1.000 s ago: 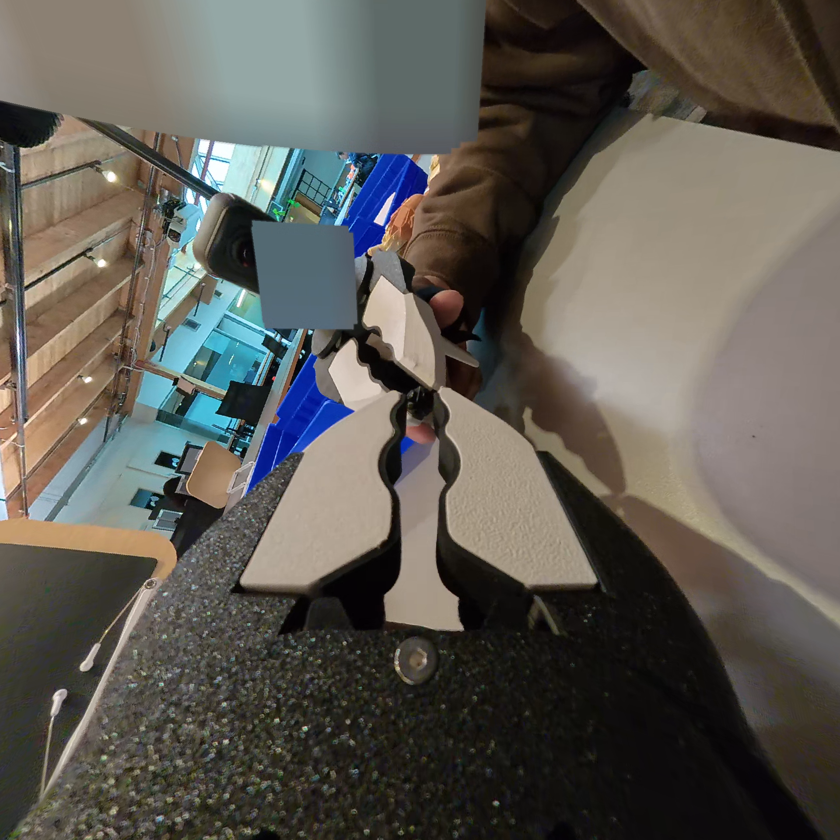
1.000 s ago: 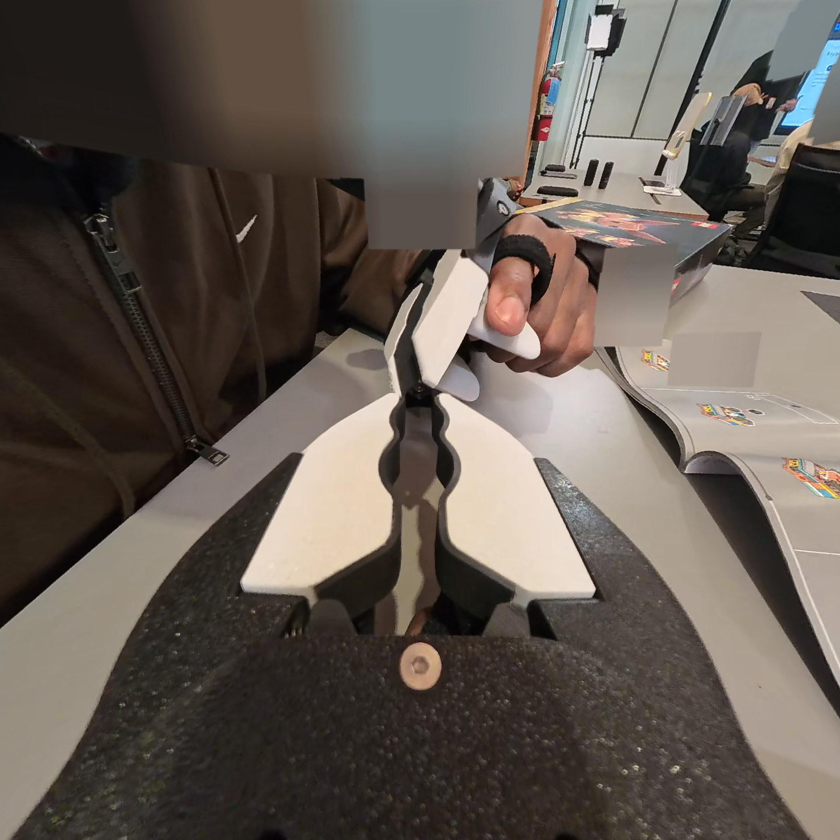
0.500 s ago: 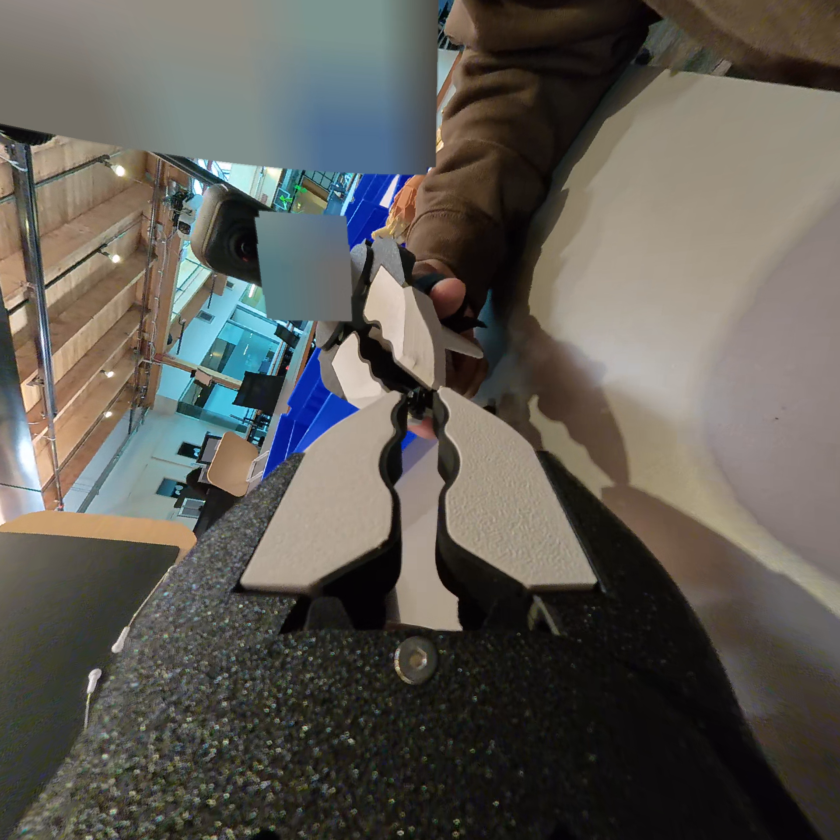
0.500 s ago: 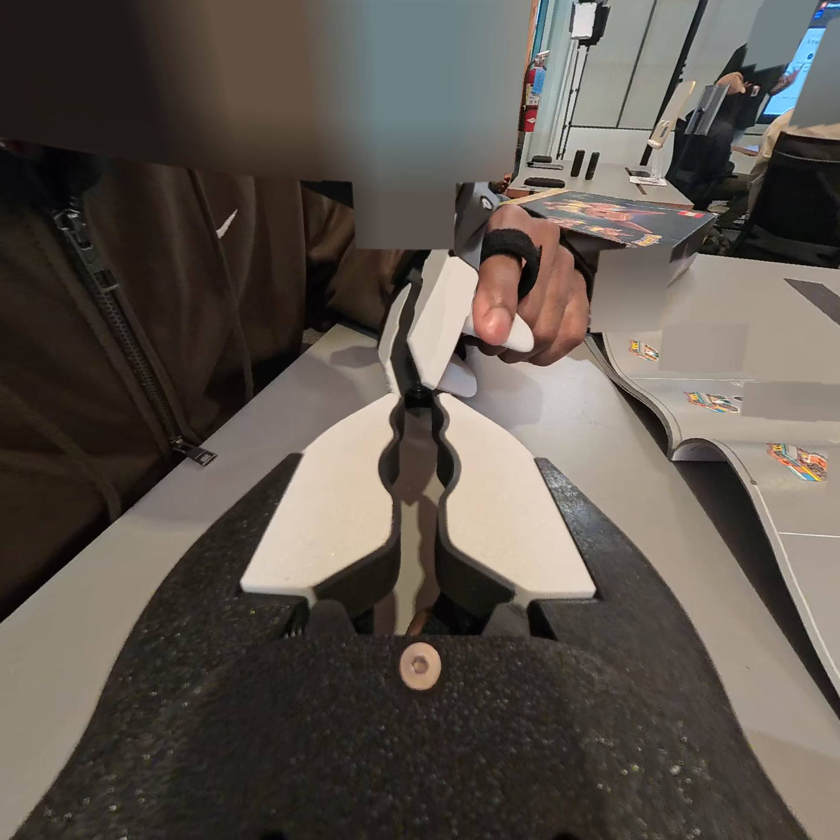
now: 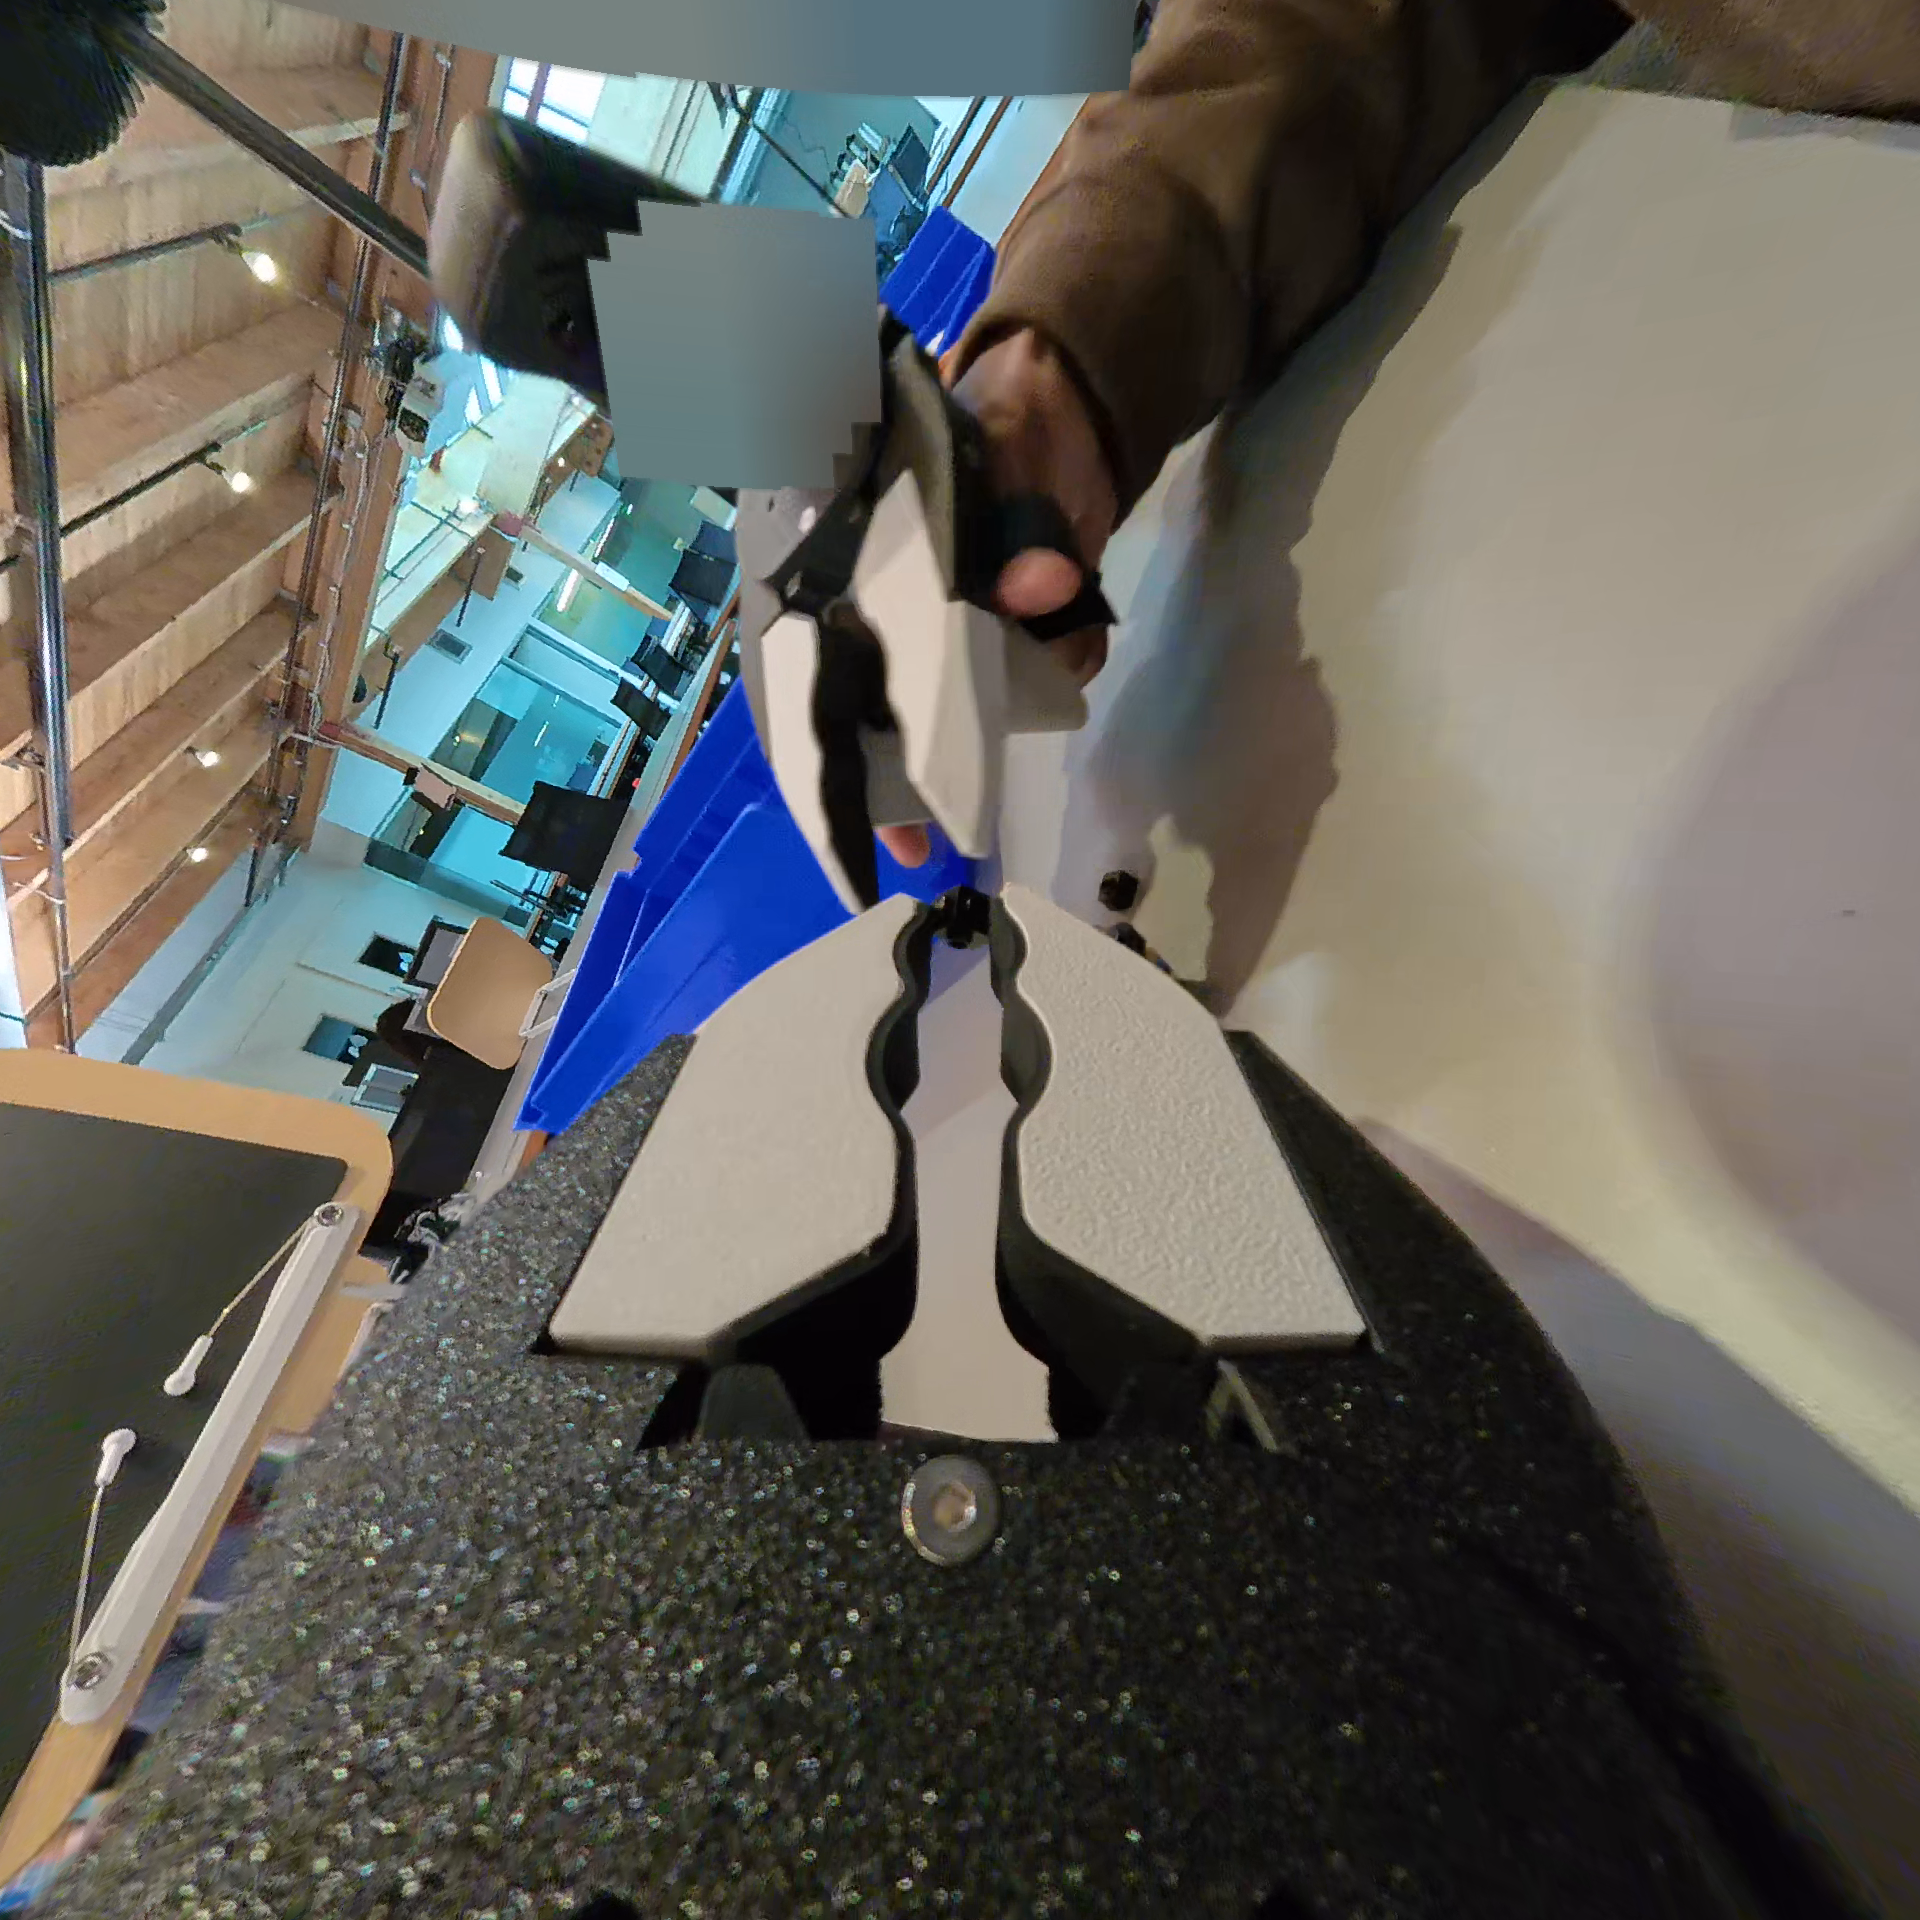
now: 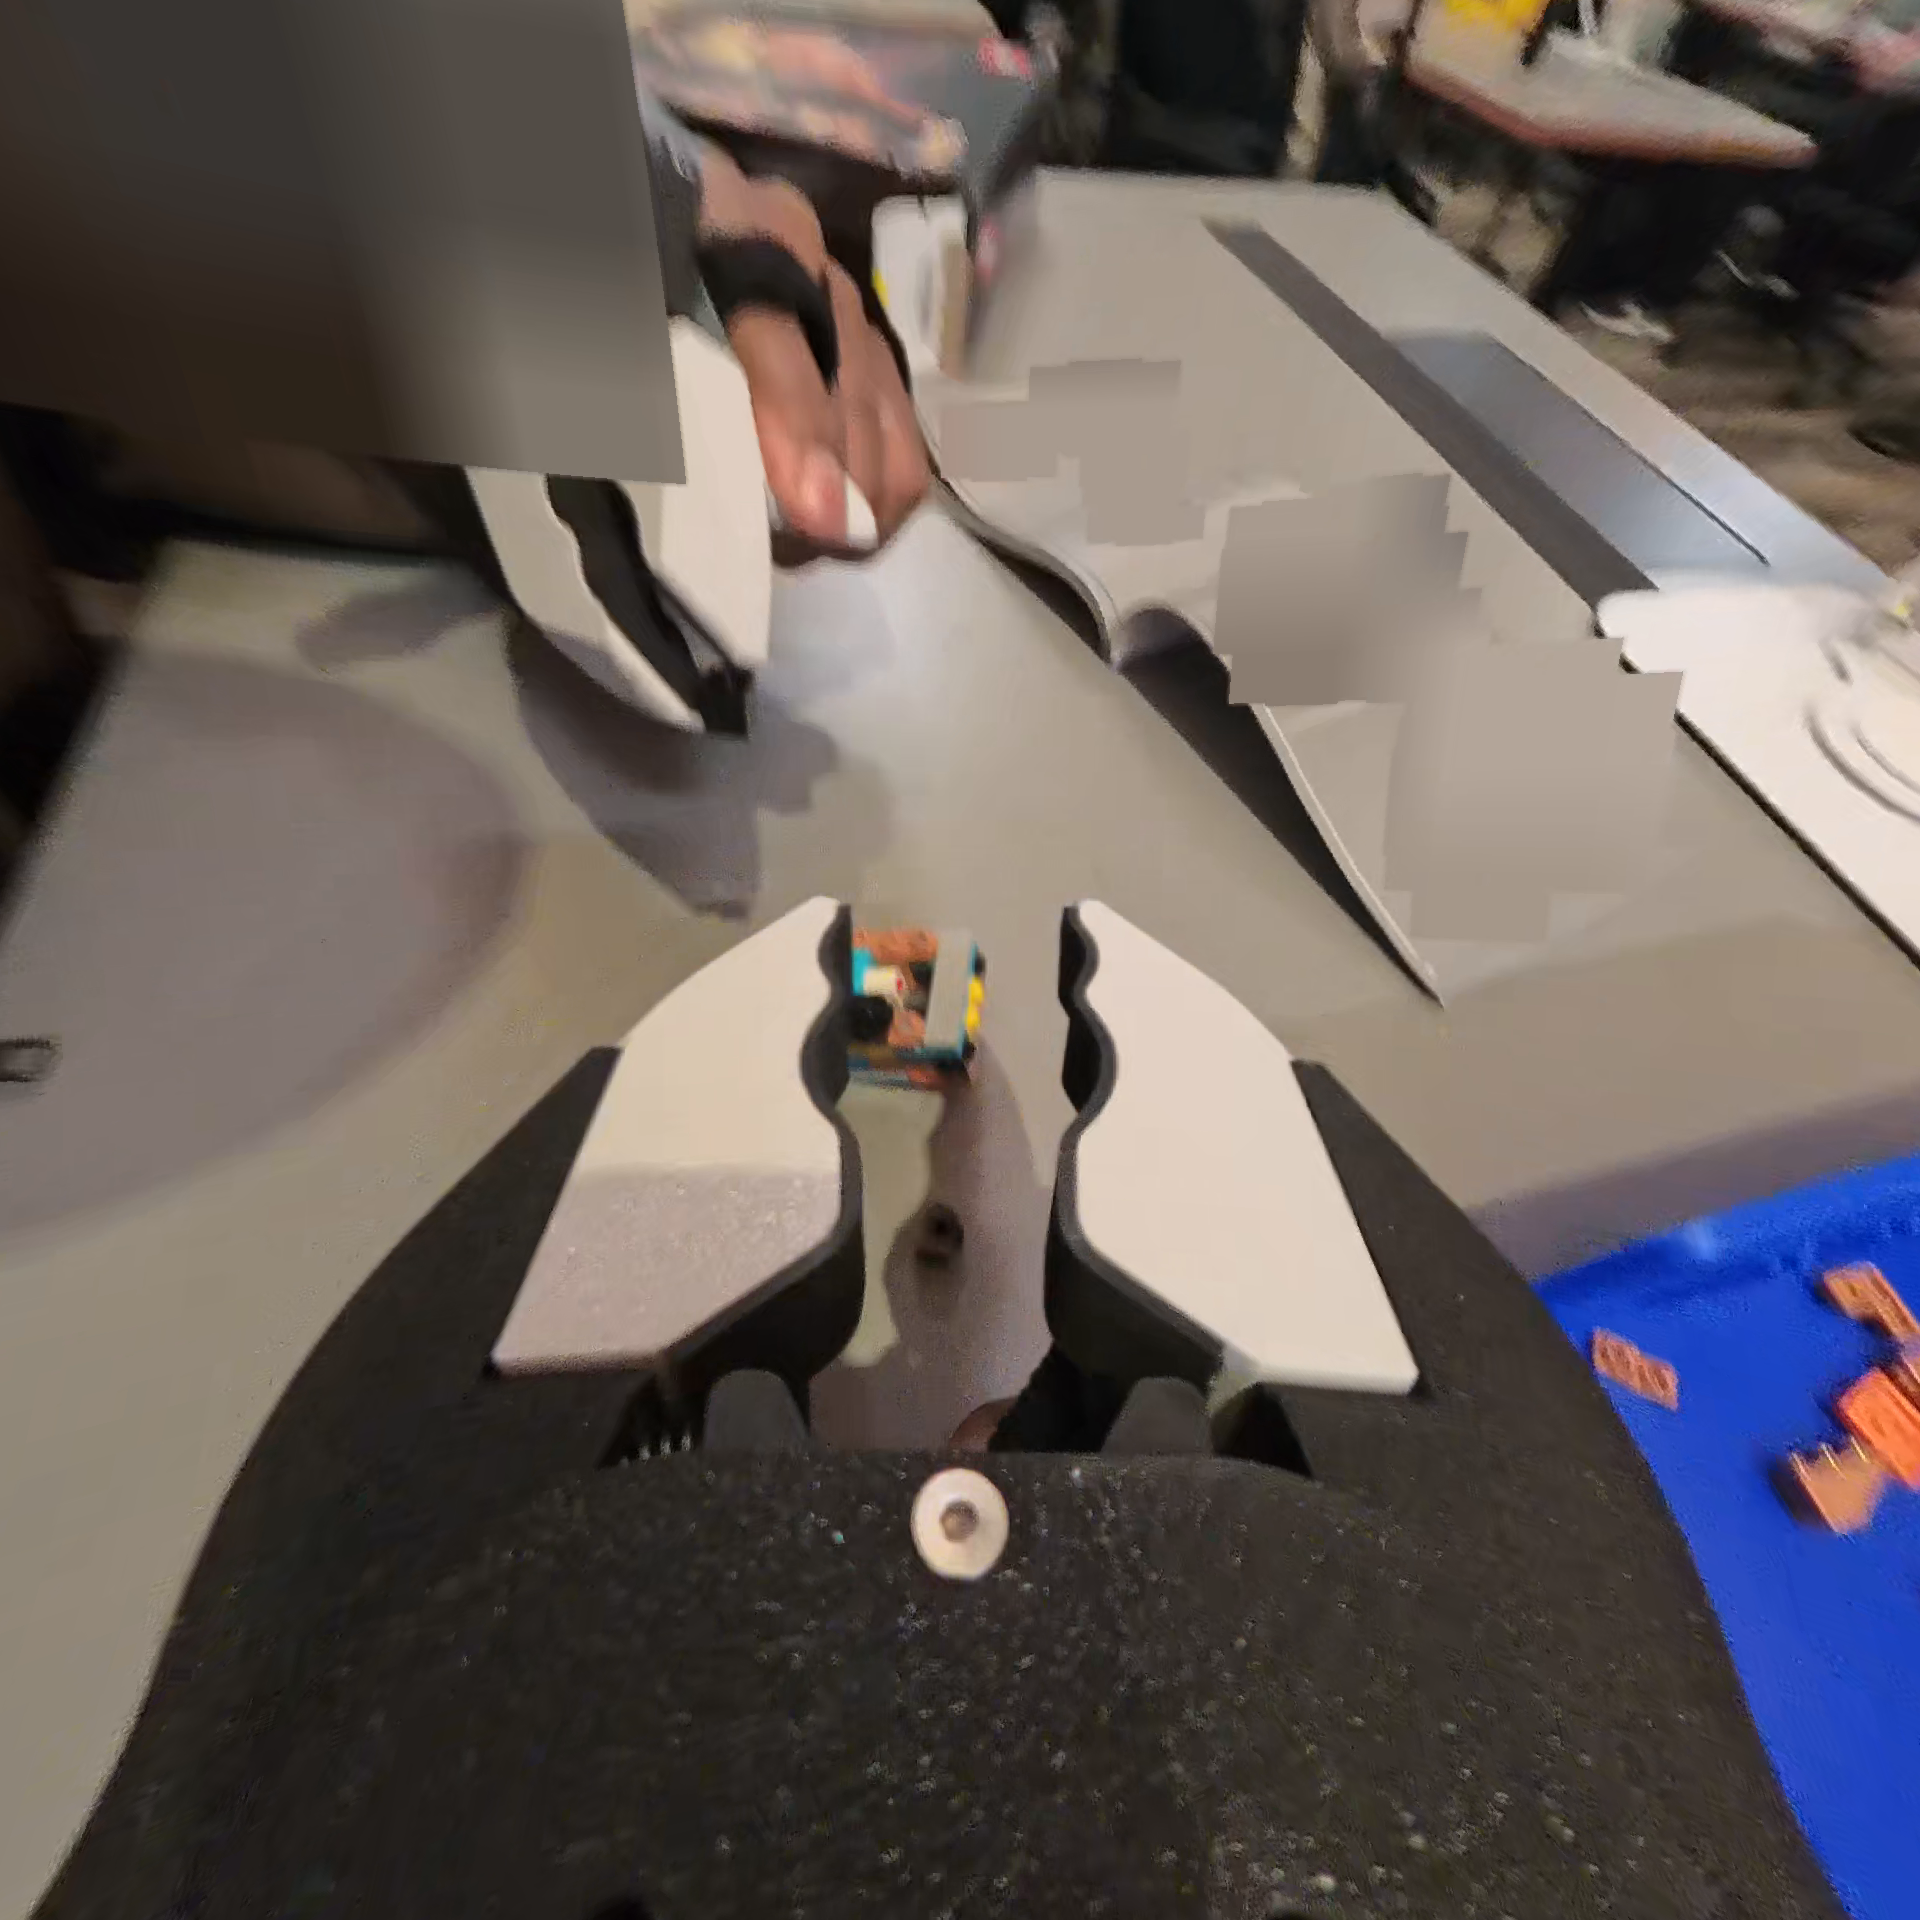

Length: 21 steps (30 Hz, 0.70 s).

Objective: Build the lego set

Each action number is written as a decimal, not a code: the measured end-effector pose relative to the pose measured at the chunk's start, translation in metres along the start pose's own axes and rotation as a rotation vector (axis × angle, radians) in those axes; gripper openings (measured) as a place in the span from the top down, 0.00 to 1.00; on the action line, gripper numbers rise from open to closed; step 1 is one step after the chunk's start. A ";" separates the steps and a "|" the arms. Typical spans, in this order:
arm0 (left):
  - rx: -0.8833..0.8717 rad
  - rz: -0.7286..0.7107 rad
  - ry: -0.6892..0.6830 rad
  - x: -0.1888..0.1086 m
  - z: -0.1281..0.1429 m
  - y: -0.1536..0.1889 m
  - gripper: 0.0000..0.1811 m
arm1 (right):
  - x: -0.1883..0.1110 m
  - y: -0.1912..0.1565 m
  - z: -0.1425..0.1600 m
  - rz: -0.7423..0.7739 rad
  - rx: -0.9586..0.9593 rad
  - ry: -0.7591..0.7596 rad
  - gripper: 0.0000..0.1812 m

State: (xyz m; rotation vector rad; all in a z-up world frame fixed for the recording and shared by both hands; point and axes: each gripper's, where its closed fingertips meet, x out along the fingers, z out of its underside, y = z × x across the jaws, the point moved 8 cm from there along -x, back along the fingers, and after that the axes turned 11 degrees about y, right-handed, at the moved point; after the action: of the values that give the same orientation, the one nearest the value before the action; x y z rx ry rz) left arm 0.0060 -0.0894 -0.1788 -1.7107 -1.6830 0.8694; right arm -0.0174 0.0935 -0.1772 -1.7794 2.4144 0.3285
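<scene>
My right gripper [image 6: 956, 920] is open, low over the grey table [image 6: 312, 1039]. A small lego assembly [image 6: 914, 1003] of teal, orange, grey and yellow pieces sits between its fingertips, close to the left finger; the view is blurred. My left gripper [image 5: 961, 914] is shut on a small black piece [image 5: 961, 925] at its tips and is held above the table. In the right wrist view the left gripper [image 6: 722, 707] shows at upper left, in a hand. In the left wrist view the right gripper [image 5: 904, 790] hangs just beyond my left fingertips.
A loose small black piece [image 6: 940, 1236] lies on the table between the right fingers. A blue tray [image 6: 1766, 1610] with orange pieces [image 6: 1860, 1444] is at the right. An open instruction booklet [image 6: 1351, 831] lies beyond, with a box [image 6: 831, 104] behind it. The person's brown sleeve [image 5: 1195, 260] is close. The gap from one gripper's tips to the other's is roughly 6 centimeters.
My right gripper has opened and pulled away from the left gripper's tips, swinging down toward the table. The lego assembly now shows between its fingers. The left gripper stays shut.
</scene>
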 end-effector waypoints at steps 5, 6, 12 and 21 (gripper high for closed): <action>-0.024 -0.011 -0.023 -0.001 0.009 -0.001 0.94 | 0.012 -0.021 0.031 0.027 -0.040 -0.215 0.68; -0.028 -0.012 -0.026 -0.001 0.010 -0.001 0.94 | 0.015 -0.022 0.035 0.039 -0.059 -0.245 0.67; -0.035 -0.004 -0.043 0.000 0.013 0.000 0.94 | 0.024 -0.021 0.038 0.095 -0.091 -0.302 0.68; -0.046 0.005 -0.058 0.000 0.017 0.002 0.94 | 0.036 -0.019 0.038 0.078 -0.080 -0.320 0.77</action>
State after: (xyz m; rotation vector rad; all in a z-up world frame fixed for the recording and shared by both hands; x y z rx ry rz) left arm -0.0060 -0.0897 -0.1903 -1.7357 -1.7498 0.8970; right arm -0.0112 0.0641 -0.2237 -1.5260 2.2723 0.6720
